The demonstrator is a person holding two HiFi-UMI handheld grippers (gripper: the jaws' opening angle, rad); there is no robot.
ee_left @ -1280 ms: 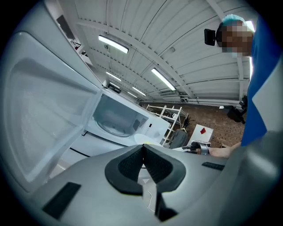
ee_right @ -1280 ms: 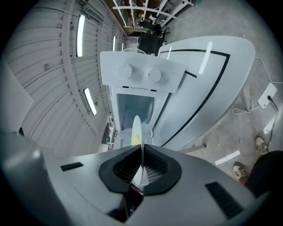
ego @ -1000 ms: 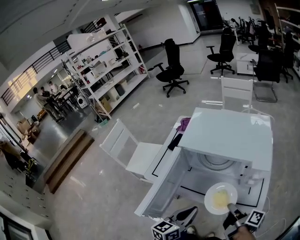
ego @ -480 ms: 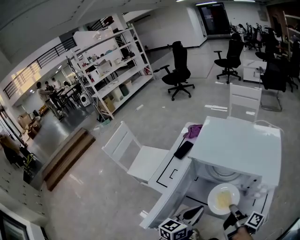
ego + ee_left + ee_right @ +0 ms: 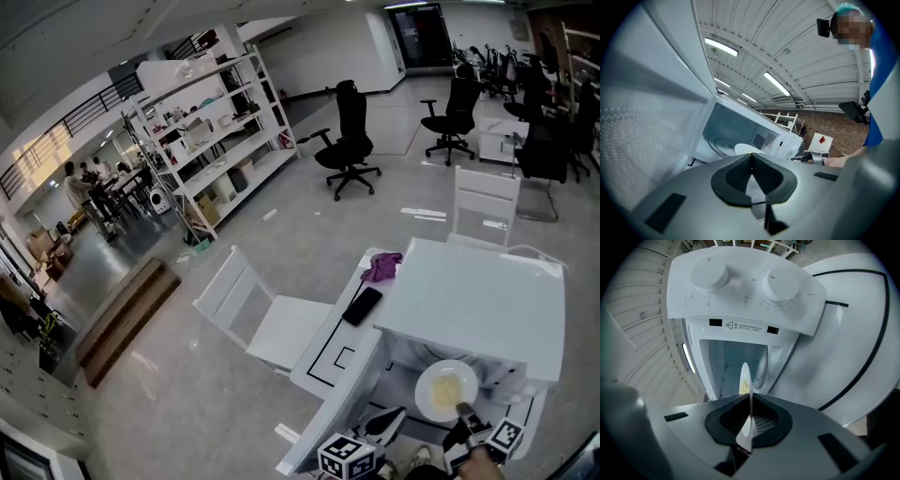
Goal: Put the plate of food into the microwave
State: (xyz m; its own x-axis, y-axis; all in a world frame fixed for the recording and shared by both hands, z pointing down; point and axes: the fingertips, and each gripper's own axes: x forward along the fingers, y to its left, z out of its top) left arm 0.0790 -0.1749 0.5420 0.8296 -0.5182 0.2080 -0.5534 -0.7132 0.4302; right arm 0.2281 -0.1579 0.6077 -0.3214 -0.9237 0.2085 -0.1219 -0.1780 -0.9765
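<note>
A white plate (image 5: 442,386) with yellow food hangs just in front of the open white microwave (image 5: 478,300). My right gripper (image 5: 462,410) is shut on the plate's near rim. In the right gripper view the plate (image 5: 745,378) shows edge-on between the pads, with the cavity (image 5: 733,359) behind it and the two knobs (image 5: 708,273) above. The door (image 5: 328,412) stands swung open to the left. My left gripper (image 5: 394,424) hangs beside the door, jaws shut and nothing in them. In the left gripper view the plate (image 5: 747,149) sits at the cavity mouth.
The microwave stands on a white table (image 5: 323,352) marked with black lines. A black phone (image 5: 362,306) and a purple cloth (image 5: 382,266) lie beside it. White chairs (image 5: 253,314) (image 5: 483,202) stand at the table's left and far sides.
The plate and my right gripper have come closer to the microwave's opening. The turntable seen earlier is now hidden under the microwave's top. The left gripper has stayed by the door.
</note>
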